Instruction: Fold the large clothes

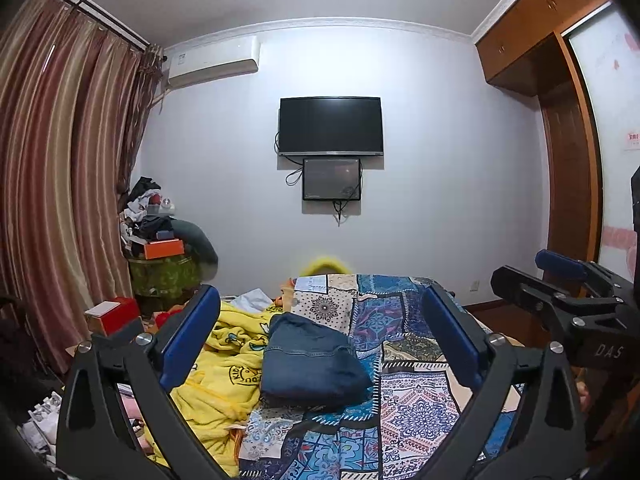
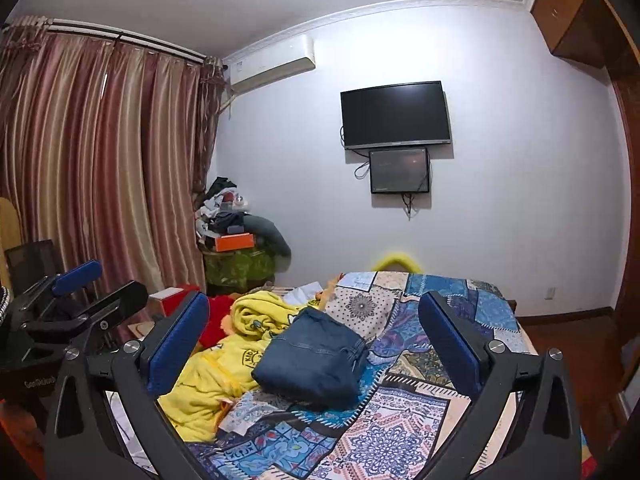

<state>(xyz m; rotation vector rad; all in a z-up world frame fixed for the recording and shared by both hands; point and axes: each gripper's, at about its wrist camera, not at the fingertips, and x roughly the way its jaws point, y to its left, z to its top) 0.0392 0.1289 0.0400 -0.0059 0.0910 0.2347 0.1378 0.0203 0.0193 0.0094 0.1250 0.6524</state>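
The work surface is a bed covered by a patchwork quilt (image 1: 400, 360) printed in blue, cream and pink paisley and medallion panels; the cloth lies mostly flat with shallow creases. The task item, a folded pair of dark blue denim jeans (image 1: 312, 364), rests on the quilt as a compact, rounded rectangular bundle with visible seam stitching. Its left edge touches a crumpled yellow fleece garment (image 1: 224, 364) with printed cartoon motifs, which lies bunched along the left side of the bed. The left claw (image 1: 320, 344) stands with its blue-padded fingers (image 1: 188, 340) wide apart and nothing between the pads; the jeans lie beyond them. The right claw (image 2: 316, 348) is likewise spread wide and holds nothing. The far wall is plain white and carries a black flat-screen television (image 1: 330, 126) with a smaller dark panel (image 1: 332, 179) mounted just below it. A white air-conditioning unit (image 1: 212, 64) sits high near the corner. Striped red-and-beige satin curtains (image 1: 64, 184) hang in vertical folds on the left. A brown wooden wardrobe (image 1: 560, 80) occupies the right. A cluttered pile of clothes and an orange box (image 1: 164, 248) stands in the corner.
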